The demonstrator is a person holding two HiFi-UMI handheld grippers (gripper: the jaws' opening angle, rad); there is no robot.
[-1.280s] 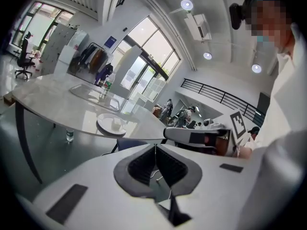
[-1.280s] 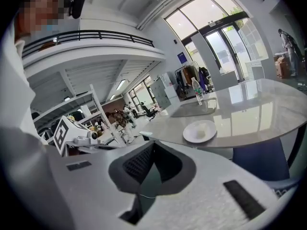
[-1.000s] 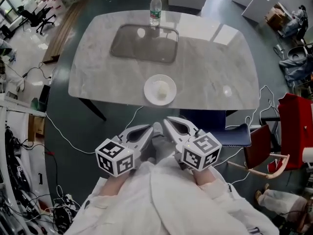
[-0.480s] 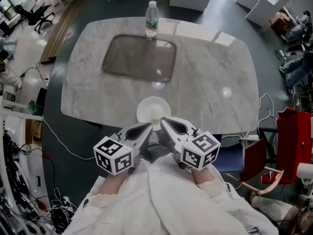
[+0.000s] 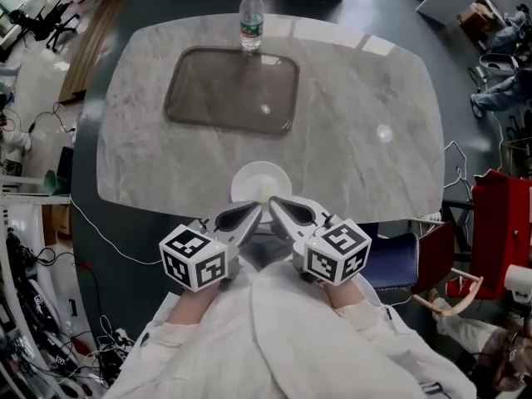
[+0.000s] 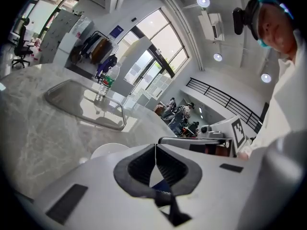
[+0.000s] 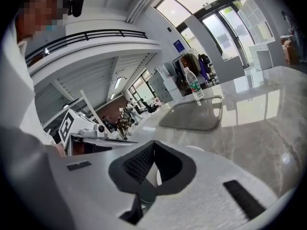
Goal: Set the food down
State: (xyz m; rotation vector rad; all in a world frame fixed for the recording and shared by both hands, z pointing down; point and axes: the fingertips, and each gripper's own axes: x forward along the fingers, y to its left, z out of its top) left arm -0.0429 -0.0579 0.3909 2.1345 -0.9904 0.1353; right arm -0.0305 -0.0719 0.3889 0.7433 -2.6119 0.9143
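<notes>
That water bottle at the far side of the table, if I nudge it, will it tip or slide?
Pushed high, the water bottle probably tips: it stands upright, tall and narrow. The table looks glossy, so a low push might slide it. It looks like clear plastic, so likely light; its fill I cannot tell.

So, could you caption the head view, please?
Left gripper and right gripper, both shut, near a white plate on the marble table.

Plate (image 5: pixel 261 181), tray (image 5: pixel 231 90) ahead; open tabletop (image 5: pixel 366 115) right
</notes>
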